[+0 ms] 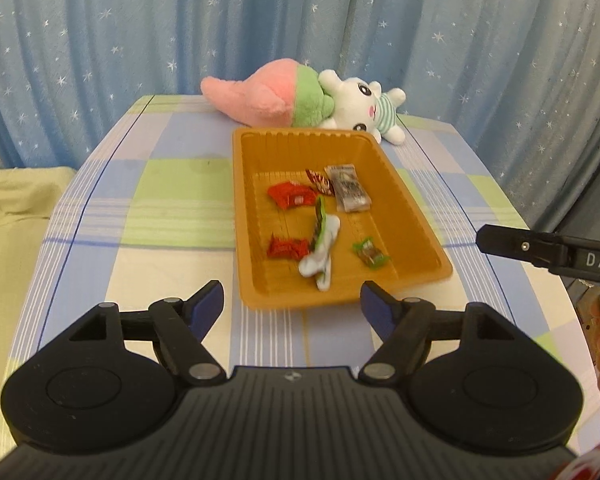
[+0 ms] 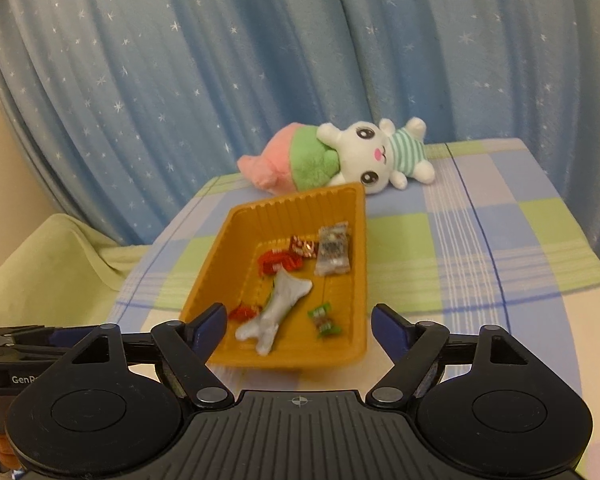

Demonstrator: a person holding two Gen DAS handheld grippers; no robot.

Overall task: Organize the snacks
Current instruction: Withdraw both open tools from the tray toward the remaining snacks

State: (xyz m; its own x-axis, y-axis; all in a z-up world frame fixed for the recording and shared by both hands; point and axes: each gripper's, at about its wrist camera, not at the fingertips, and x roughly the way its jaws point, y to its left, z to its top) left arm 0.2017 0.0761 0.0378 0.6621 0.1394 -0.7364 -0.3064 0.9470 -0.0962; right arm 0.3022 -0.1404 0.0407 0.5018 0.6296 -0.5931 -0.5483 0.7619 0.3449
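An orange plastic tray [image 1: 404, 196] [image 2: 220, 256] sits on the checked tablecloth and holds several snack packets: red wrappers [image 1: 290, 195] [image 2: 274, 262], a grey sachet [image 1: 348, 188] [image 2: 333, 254], a small green candy [image 1: 371, 255] [image 2: 324, 322] and a white bone-shaped packet [image 1: 320, 254] [image 2: 278, 308]. My left gripper [image 1: 292, 306] hangs open just short of the tray's near edge, nothing between its blue pads. My right gripper [image 2: 298, 326] also stands open over the tray's near end, with nothing gripped. The right gripper's finger [image 1: 540, 250] juts in from the right in the left wrist view.
A pink-and-green plush [image 1: 268, 96] [image 2: 296, 160] and a white bunny plush [image 1: 364, 108] [image 2: 380, 152] lie behind the tray at the table's far edge. A blue starred curtain hangs behind. A pale green cloth [image 1: 16, 200] [image 2: 48, 264] lies left of the table.
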